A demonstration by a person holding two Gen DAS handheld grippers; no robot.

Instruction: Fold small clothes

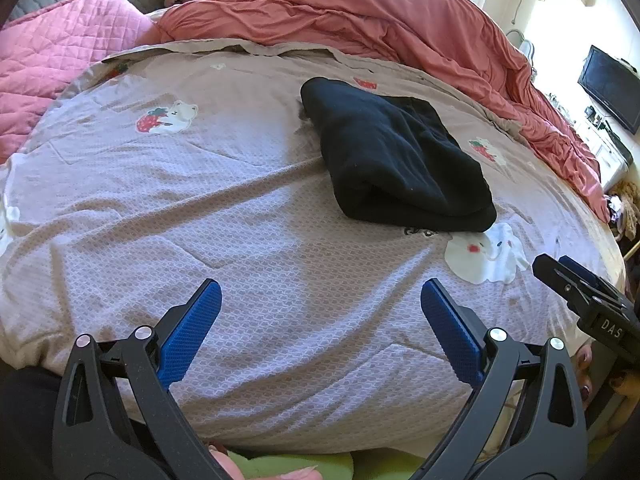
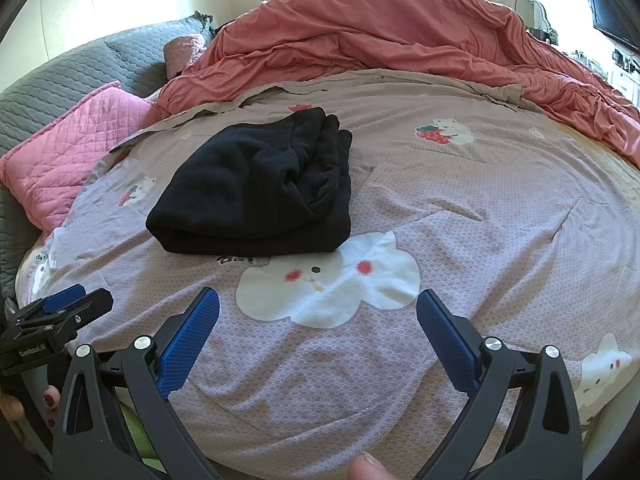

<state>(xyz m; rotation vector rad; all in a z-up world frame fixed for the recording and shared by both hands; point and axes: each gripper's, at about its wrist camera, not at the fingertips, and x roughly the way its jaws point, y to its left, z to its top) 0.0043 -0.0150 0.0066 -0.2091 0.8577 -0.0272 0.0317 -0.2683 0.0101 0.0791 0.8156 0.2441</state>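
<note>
A black garment [image 1: 394,156] lies folded in a thick stack on the lilac bed sheet [image 1: 200,208]; it also shows in the right wrist view [image 2: 260,188], above a white cloud print [image 2: 328,286]. My left gripper [image 1: 320,296] is open and empty, held above the sheet near the bed's front edge, well short of the garment. My right gripper [image 2: 318,306] is open and empty, over the cloud print, just in front of the garment. Each gripper shows at the edge of the other's view, the right one [image 1: 576,284] and the left one [image 2: 64,308].
A rumpled coral duvet [image 1: 380,20] is piled along the far side of the bed. A pink quilted pillow [image 1: 52,64] and a grey pillow [image 2: 60,76] lie at the left. A TV [image 1: 610,88] and shelves stand at the right wall.
</note>
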